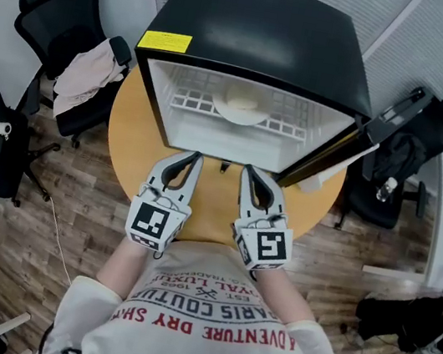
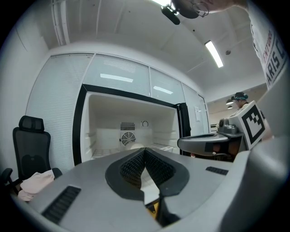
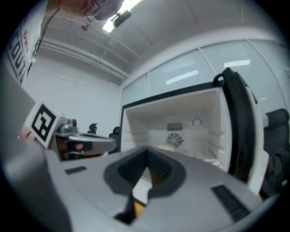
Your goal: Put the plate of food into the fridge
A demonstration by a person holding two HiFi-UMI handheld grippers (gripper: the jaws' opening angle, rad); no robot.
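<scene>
A black mini fridge (image 1: 265,27) stands open on a round wooden table (image 1: 130,143), its door (image 1: 332,153) swung out to the right. A white plate of pale food (image 1: 243,104) sits on the wire shelf inside, also seen low in the right gripper view as a pale plate (image 3: 168,146). My left gripper (image 1: 197,157) and right gripper (image 1: 247,170) are side by side just in front of the fridge opening, pointing into it. Both are shut with nothing between the jaws, as the left gripper (image 2: 145,150) and the right gripper (image 3: 146,149) show in their own views.
A black office chair (image 1: 59,16) with a pale cloth (image 1: 86,76) draped on it stands left of the table. Another dark chair (image 1: 419,139) stands right, behind the open door. The table edge lies close to my body over a wooden floor.
</scene>
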